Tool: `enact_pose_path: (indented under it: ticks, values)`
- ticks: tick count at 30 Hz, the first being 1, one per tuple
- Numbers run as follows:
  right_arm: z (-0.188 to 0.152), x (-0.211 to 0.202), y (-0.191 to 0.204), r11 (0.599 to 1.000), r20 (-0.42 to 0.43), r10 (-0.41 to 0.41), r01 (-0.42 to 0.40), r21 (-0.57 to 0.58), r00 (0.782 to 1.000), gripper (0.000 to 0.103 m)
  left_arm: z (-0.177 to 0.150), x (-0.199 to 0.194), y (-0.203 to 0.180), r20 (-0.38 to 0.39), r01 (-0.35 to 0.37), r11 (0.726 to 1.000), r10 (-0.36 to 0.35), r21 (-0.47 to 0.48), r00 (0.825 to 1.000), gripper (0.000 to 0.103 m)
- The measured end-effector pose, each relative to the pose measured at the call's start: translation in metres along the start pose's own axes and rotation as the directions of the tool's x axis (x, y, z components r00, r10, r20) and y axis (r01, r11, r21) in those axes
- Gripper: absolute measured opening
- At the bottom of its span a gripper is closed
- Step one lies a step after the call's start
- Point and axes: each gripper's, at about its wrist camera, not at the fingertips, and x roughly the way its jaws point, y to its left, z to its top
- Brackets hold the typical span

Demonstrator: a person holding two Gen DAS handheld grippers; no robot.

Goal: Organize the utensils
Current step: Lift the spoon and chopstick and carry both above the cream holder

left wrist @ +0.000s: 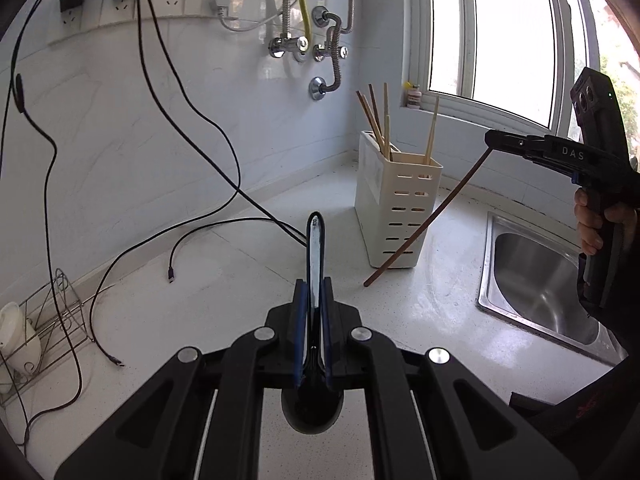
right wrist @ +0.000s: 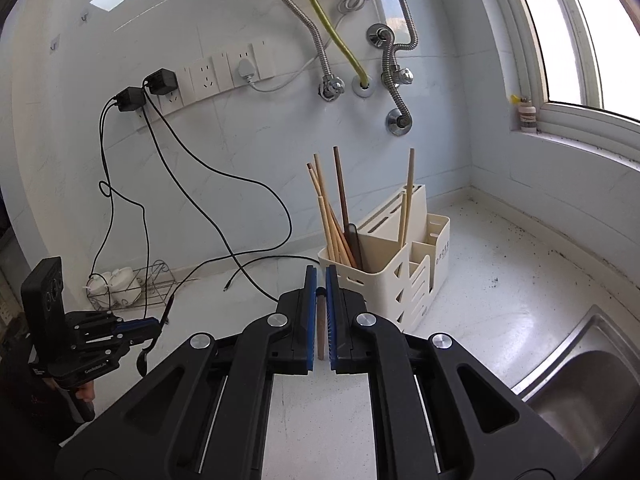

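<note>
The left hand-held gripper is clamped on a black spoon with a shiny handle, above the white speckled counter. The right hand-held gripper is clamped on a brown wooden chopstick. The cream slotted plastic utensil holder stands at 1 o'clock from the spoon.

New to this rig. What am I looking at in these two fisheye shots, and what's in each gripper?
No robot arm: a person holds a two-finger gripper in each hand, each with a camera looking along its fingers.

The left wrist view shows the left gripper shut on a black spoon, held edge-on. The right gripper appears at that view's right edge, shut on a brown chopstick.

The right wrist view looks along that chopstick's end. Ahead, on the white counter, stands a cream utensil holder with chopsticks in it. Loose black cables lie on the counter, with a steel sink beside.
</note>
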Motion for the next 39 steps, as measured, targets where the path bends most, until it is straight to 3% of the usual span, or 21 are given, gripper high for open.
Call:
enact_pose_path:
  ticks: [10,22,31,39]
  values:
    - [0.014,0.021,0.012,0.998,-0.002,0.062,-0.062,-0.030,0.998,0.005,-0.016,-0.030,0.010,0.008,-0.134,0.985,0.136,-0.112,0.991,0.007]
    - [0.022,0.030,0.009,0.996,-0.025,0.070,-0.071,-0.050,0.997,0.005,-0.015,-0.042,0.019,0.026,-0.199,0.967,0.206,-0.156,0.978,0.007]
    - [0.029,0.030,0.006,0.998,0.004,0.055,-0.055,-0.024,0.998,0.005,0.009,-0.030,0.013,0.062,-0.162,0.979,0.171,-0.126,0.983,0.007]
    - [0.047,0.010,0.012,0.999,0.069,0.047,-0.045,-0.020,0.996,0.005,0.045,-0.009,-0.011,0.149,-0.053,0.997,0.062,-0.062,0.987,0.007]
